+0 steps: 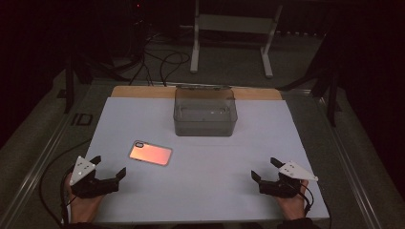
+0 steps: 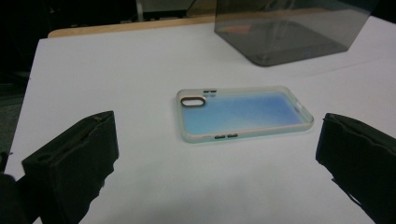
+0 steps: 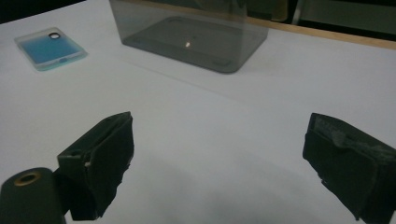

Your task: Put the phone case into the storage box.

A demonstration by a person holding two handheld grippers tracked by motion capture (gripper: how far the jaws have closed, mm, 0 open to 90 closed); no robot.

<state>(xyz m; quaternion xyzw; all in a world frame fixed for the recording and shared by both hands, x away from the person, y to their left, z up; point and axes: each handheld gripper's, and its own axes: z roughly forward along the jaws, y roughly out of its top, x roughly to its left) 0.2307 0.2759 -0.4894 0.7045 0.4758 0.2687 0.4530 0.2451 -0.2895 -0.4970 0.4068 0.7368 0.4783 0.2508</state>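
The phone case (image 2: pixel 243 113) is lying flat on the desk (image 1: pixel 205 186), just ahead of the left gripper (image 1: pixel 108 168) — jaws spread. Light, flexible, probably slick — pinching a long edge looks best.

A dark see-through box (image 1: pixel 205 114) stands at the far middle of the white table (image 1: pixel 229 167).

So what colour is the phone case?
The phone case is translucent with a blue-tinted back; clearest in the left gripper view. It looks orange-pink from above.
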